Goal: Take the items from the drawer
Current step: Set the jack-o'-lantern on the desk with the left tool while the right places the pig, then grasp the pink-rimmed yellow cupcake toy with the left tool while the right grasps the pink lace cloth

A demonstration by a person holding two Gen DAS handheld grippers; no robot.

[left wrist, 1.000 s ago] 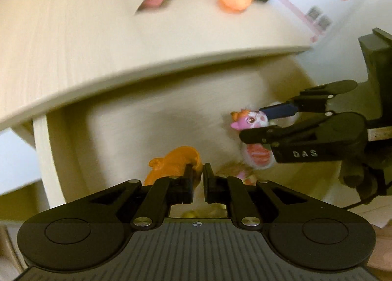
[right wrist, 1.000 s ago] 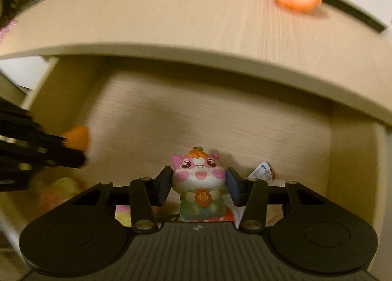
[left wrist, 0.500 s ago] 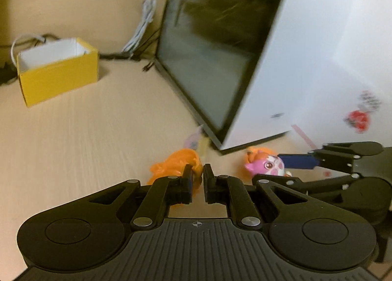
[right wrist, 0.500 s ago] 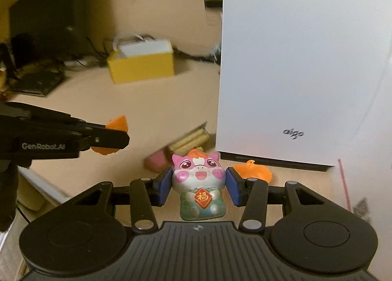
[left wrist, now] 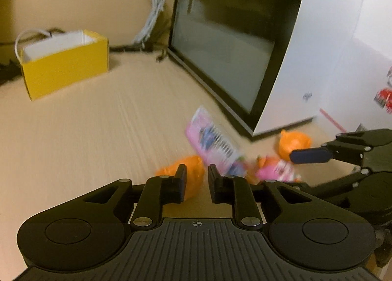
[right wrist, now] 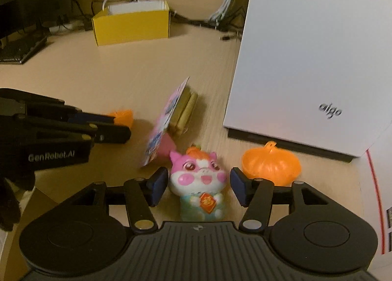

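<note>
A pink pig figurine (right wrist: pixel 196 170) stands upright on the wooden desk (right wrist: pixel 122 67). My right gripper (right wrist: pixel 198 179) is open around it, with a gap on each side. In the left wrist view the same figurine (left wrist: pixel 276 170) is blurred beside the right gripper (left wrist: pixel 311 158). An orange toy (left wrist: pixel 191 173) lies on the desk at my left gripper (left wrist: pixel 197 183), whose fingers stand slightly apart and do not pinch it. From the right wrist view the left gripper (right wrist: pixel 120 125) comes in from the left, the orange toy (right wrist: pixel 123 116) at its tips. The drawer is out of view.
An orange pumpkin (right wrist: pixel 272 165) lies to the right of the pig. A pink packet (right wrist: pixel 166 121) leans on tan bars (right wrist: pixel 187 110) just behind. A white computer case (right wrist: pixel 306 60) with a dark glass side (left wrist: pixel 220 48) blocks the right. A yellow box (right wrist: pixel 132 26) and cables (right wrist: pixel 227 4) sit at the back.
Both grippers rose out of the drawer with their toys and came down over the desk top. Now both have opened, and the pig and the orange toy rest on the desk.
</note>
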